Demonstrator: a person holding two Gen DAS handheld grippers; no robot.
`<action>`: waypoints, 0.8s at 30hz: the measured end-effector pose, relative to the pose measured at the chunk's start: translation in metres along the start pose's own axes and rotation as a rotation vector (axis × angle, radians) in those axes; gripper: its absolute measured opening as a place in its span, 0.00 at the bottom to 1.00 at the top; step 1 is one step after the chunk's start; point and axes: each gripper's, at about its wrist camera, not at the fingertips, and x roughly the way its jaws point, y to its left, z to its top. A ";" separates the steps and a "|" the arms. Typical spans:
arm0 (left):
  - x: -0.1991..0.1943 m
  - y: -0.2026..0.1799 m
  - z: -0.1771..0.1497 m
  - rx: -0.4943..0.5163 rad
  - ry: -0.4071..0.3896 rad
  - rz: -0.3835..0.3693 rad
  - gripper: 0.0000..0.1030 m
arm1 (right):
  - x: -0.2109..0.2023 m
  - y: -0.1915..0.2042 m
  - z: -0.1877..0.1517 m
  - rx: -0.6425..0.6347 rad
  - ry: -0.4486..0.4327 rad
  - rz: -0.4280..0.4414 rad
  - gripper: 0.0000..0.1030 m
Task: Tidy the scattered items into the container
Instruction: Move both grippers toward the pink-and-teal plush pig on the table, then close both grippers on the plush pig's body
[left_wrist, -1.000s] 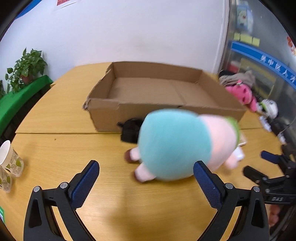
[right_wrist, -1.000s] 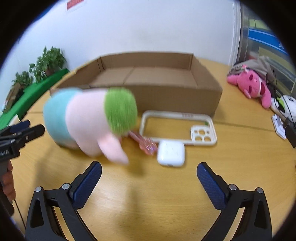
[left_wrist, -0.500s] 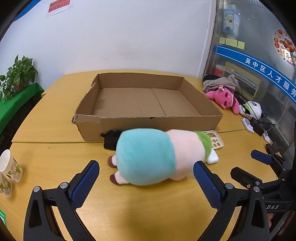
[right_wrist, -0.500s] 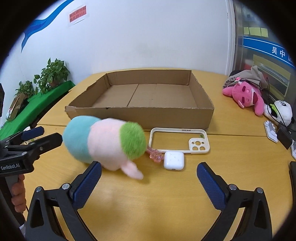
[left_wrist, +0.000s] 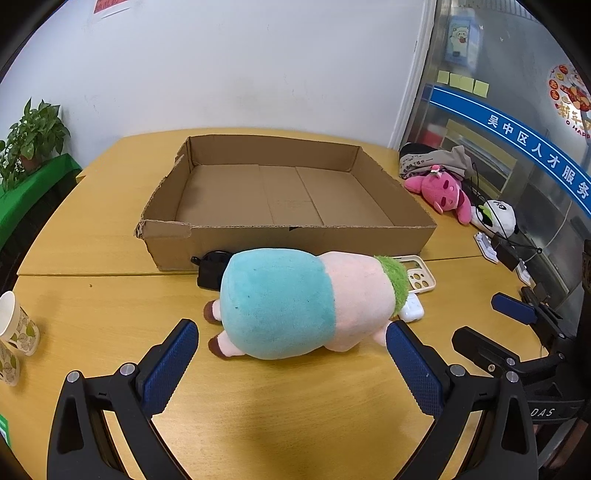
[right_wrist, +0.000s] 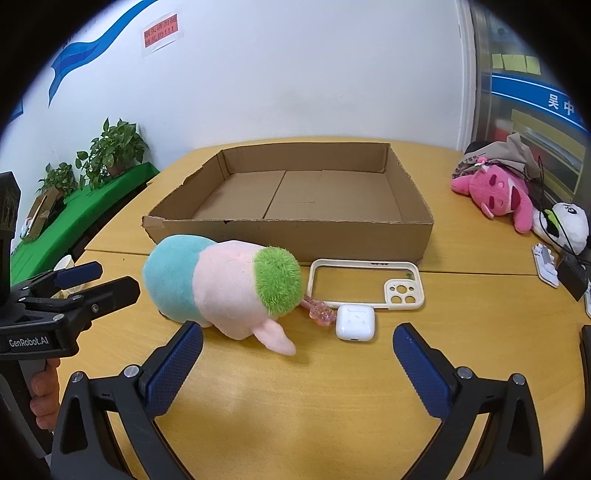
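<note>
Both claws have drawn back and up since a second ago, so the plush toy (left_wrist: 295, 302) that filled the left view now sits smaller, and the whole box shows behind it.

Just ahead of the left claw (left_wrist: 291, 363), whose jaws stand wide apart and empty, the toy lies on its side on the table (left_wrist: 110, 314), teal end nearest, between the blue pads but not touched by them. It looks light, soft and squashy; I'd guess it will give under the jaws rather than slip, so the thick teal or pink middle seems the place to pinch, not the thin feet.

From the right claw (right_wrist: 295, 360), also spread open and holding nothing, the toy is ahead to the left, a white earbud case (right_wrist: 355, 322) just ahead, a pink trinket (right_wrist: 317, 311) beside it, and a phone case (right_wrist: 365, 284) beyond. Those are hard and smooth, likely slippery.

Farther out sits the cardboard box (right_wrist: 295, 240), with nothing in it.

Both claws hover low, tilted down at the table.
</note>
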 end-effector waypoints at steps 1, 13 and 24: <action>0.001 0.001 0.001 0.000 0.004 -0.001 1.00 | 0.002 0.000 0.001 -0.001 0.003 0.002 1.00; 0.057 0.039 0.020 -0.076 0.107 -0.058 1.00 | 0.057 -0.001 0.018 0.009 0.091 0.055 1.00; 0.099 0.062 0.024 -0.141 0.188 -0.220 0.88 | 0.112 0.016 0.035 -0.036 0.159 0.196 0.98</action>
